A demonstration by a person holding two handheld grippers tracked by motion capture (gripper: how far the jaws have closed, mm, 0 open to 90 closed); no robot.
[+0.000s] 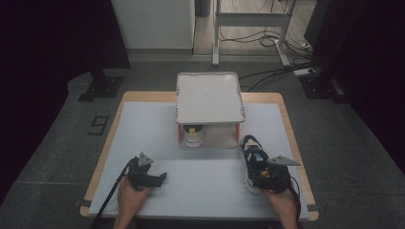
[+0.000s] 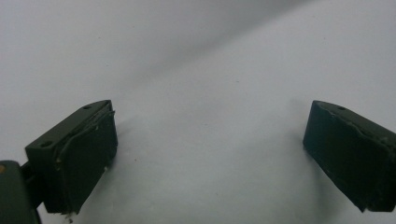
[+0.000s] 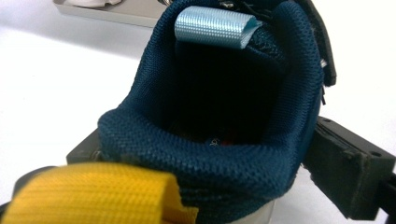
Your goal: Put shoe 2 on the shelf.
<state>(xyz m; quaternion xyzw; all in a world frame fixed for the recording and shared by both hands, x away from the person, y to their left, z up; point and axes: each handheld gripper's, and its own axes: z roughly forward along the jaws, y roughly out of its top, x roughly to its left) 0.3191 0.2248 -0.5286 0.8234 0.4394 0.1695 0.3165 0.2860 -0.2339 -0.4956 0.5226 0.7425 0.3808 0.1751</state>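
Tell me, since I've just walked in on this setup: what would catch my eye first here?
Probably the sneaker at the table's right near edge, its dark blue mesh heel collar sitting between the right gripper's jaws, with a yellow pull loop up close. Next, the white two-level rack at the middle of the table, with a second shoe tucked under its top tray. The left gripper rests open over bare white surface.

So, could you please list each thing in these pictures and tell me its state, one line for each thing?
left gripper: open, nothing between its jaws, low over the white table mat.
right gripper: jaws on either side of the shoe's heel; contact not clear.
shoe: upright on the mat, beside the shelf, collar opening up.
second shoe: standing under the shelf's top.
shelf: upright, top bare.
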